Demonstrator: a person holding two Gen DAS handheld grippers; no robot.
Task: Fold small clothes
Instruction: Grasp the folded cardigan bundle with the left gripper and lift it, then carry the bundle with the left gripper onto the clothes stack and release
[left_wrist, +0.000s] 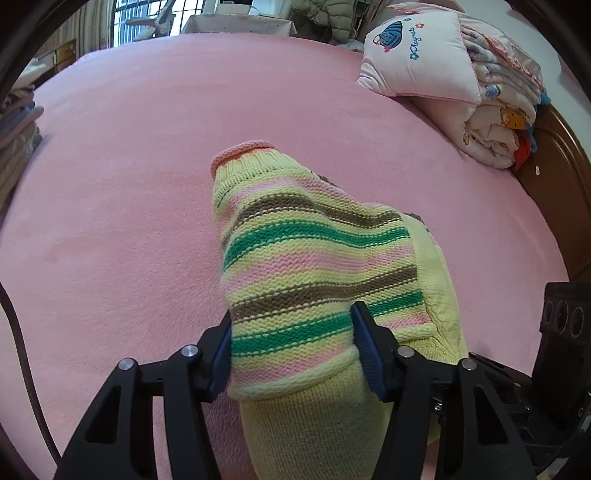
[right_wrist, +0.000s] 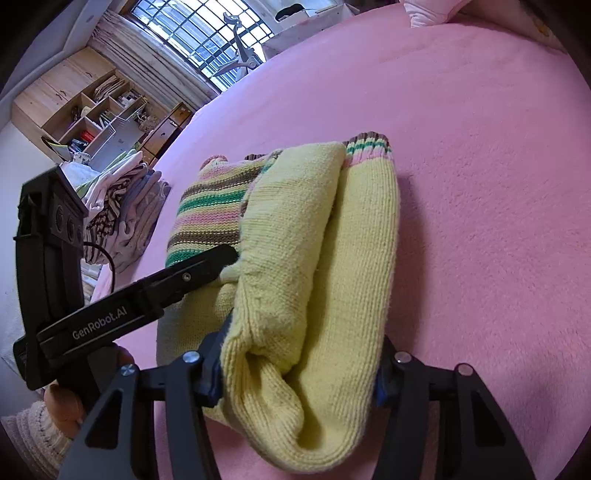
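Note:
A small knitted sweater (left_wrist: 317, 258), pale yellow with green, pink and brown stripes, lies partly folded on the pink bed (left_wrist: 129, 184). My left gripper (left_wrist: 291, 350) is shut on its striped edge, with the fabric bunched between the blue pads. In the right wrist view the sweater (right_wrist: 317, 236) shows its plain yellow side folded over. My right gripper (right_wrist: 299, 373) is shut on that thick yellow fold near its lower end. The left gripper's finger (right_wrist: 192, 273) shows there, pinching the striped part from the left.
Folded quilts and a pink pillow (left_wrist: 443, 62) are piled at the bed's far right by a wooden headboard (left_wrist: 565, 192). A stack of folded clothes (right_wrist: 122, 206) sits at the bed's left edge. Shelves (right_wrist: 85, 114) and a barred window (right_wrist: 207, 40) lie beyond.

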